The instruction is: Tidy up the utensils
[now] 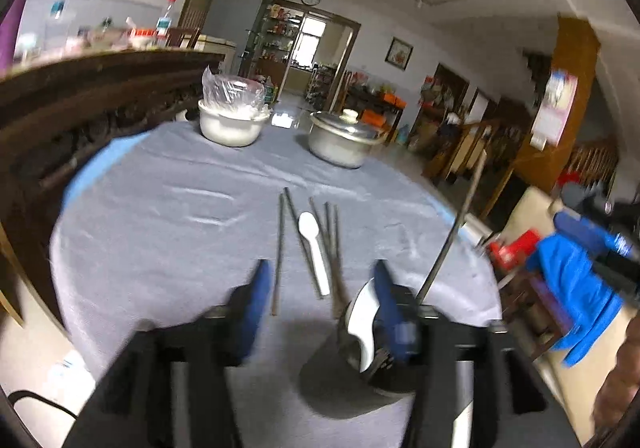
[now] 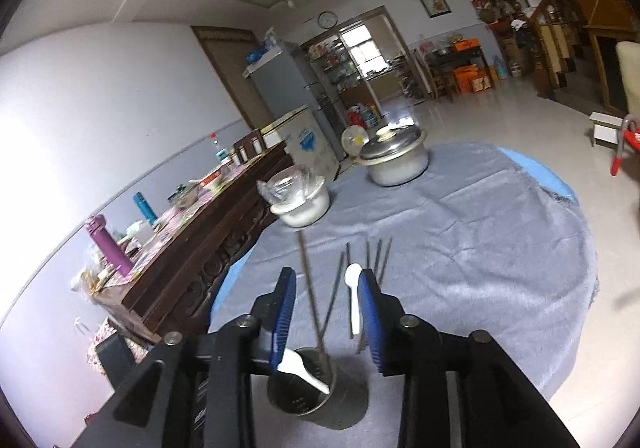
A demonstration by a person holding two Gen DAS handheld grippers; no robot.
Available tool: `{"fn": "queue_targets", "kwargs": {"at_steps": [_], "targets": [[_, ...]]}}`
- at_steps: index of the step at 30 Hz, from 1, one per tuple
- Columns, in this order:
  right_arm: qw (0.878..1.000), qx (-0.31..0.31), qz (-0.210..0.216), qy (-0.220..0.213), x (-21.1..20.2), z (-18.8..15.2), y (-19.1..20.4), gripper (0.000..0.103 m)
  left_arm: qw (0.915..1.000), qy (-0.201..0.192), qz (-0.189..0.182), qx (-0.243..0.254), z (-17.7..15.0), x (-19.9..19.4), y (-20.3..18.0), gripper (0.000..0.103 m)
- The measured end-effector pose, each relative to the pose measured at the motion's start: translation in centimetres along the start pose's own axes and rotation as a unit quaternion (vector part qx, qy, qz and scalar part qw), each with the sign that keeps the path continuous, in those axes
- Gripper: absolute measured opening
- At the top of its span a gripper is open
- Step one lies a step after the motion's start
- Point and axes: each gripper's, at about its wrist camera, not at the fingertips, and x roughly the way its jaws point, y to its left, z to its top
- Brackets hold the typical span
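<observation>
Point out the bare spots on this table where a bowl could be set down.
Free: the grey cloth right of the loose chopsticks, and the stretch left of them below the white bowl. Crowded: the middle, with chopsticks, white spoon and metal cup; lidded pot takes the far edge.

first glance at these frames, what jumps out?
The dark metal cup near the table's front edge, already holding a white spoon and a leaning chopstick. Just beyond it, loose chopsticks and another white spoon lie on the grey cloth. At the far edge sit a lidded pot and a white bowl.
</observation>
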Motion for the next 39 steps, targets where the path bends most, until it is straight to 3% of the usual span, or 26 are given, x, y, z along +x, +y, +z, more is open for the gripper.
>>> {"fn": "queue_targets", "kwargs": {"at_steps": [6, 22, 39], "targets": [[1.0, 0.023, -0.012, 0.009, 0.4, -0.1, -1.4, 0.039, 0.9975, 0.024, 0.044, 0.049, 0.0, -0.8, -0.3, 0.068], [0.995, 0.07, -0.039, 0.061, 2.9, -1.2, -4.3, 0.039, 0.9847, 0.045, 0.158, 0.059, 2.4, -1.1, 2.0, 0.071], [0.988, 0.087, -0.058, 0.113, 6.5, -2.6, -4.9, 0.039, 0.973, 0.078, 0.212, 0.05, 2.3, 0.8, 4.9, 0.071]]}}
